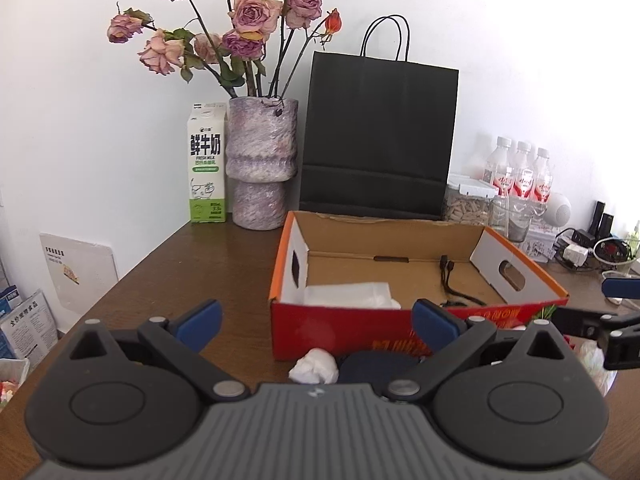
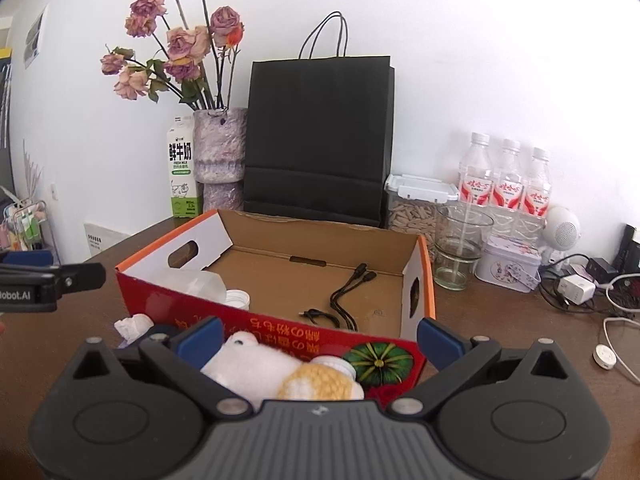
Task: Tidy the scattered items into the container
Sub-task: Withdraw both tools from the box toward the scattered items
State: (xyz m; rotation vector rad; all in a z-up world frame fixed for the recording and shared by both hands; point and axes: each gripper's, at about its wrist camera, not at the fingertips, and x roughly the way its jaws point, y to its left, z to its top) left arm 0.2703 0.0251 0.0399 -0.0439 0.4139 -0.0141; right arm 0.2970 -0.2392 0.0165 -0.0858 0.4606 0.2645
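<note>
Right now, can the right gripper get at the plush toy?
Probably yes: the right gripper is open, with the plush toy lying between its fingers, outside the box. Nothing covers it.

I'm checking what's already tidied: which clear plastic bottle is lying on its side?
The capped bottle inside the cardboard box, lying flat. The three red-labelled bottles stand upright behind the glass.

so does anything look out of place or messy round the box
Yes: a crumpled tissue and a plush toy lie on the table outside the cardboard box's front wall, not yet tidied in.
</note>
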